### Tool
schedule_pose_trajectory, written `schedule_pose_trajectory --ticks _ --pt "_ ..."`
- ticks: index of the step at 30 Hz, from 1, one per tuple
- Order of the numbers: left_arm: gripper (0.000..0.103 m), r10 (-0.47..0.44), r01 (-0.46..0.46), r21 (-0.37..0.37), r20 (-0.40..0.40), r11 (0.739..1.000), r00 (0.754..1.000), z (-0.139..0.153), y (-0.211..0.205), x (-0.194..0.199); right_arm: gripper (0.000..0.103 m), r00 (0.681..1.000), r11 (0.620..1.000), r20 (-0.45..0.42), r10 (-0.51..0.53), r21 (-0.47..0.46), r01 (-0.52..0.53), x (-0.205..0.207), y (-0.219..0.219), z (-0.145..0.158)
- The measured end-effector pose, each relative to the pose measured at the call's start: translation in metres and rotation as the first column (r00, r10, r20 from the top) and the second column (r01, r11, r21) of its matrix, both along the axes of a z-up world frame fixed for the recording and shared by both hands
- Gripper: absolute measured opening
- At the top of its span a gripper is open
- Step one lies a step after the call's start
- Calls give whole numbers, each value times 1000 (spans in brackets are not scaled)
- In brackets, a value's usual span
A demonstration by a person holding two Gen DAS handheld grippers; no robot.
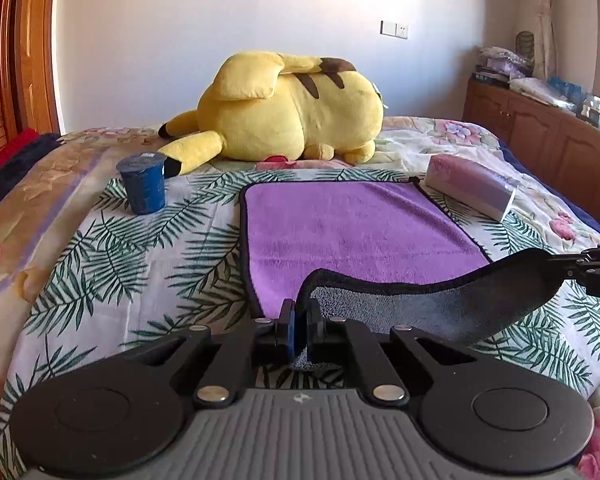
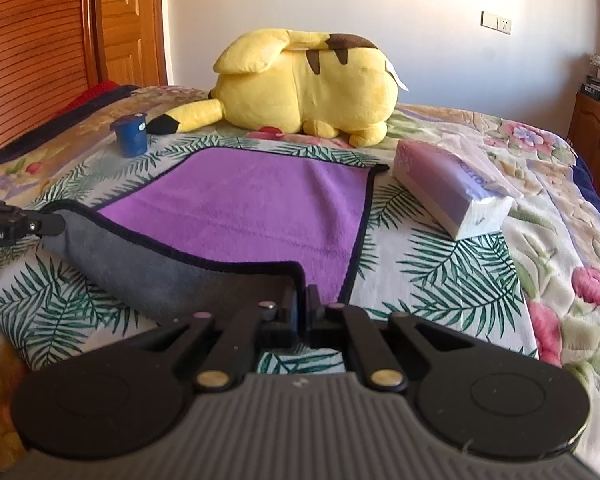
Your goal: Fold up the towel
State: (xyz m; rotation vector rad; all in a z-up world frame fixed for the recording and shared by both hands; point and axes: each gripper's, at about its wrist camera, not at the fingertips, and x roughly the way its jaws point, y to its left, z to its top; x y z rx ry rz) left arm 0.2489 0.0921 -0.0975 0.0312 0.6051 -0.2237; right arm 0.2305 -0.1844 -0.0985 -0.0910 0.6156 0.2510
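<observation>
Two near corners of the purple towel (image 1: pixel 352 232) are pinched by left gripper (image 1: pixel 300 320) and right gripper (image 2: pixel 302 304); carrying both toward the far edge is judged next.

Left gripper (image 1: pixel 300 332): jaws drawn together, blue-padded fingers (image 1: pixel 289 330) nearly parallel, pinching a towel (image 1: pixel 340 232) corner between them. Linkage arms folded inward toward the centreline. Gripper held low, level, pointing forward.

Right gripper (image 2: pixel 303 312): jaws likewise closed, pinching the towel's other near corner at the fingertips; same folded linkage, same low forward pose.

Cross-views: each gripper's tip enters the other's camera from the side, roughly level with it, fingers clamped on fabric.
</observation>
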Motion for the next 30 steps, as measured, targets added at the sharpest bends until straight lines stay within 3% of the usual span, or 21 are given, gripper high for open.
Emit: schedule_pose_trajectory --ticks 12,30 --pt "5 -31 30 24 59 999 998 24 -7 15 4 999 999 35 25 -36 -23 16 1 17" --pt "5 -44 38 61 102 997 994 41 -7 77 4 992 992 106 67 -115 -55 68 1 35"
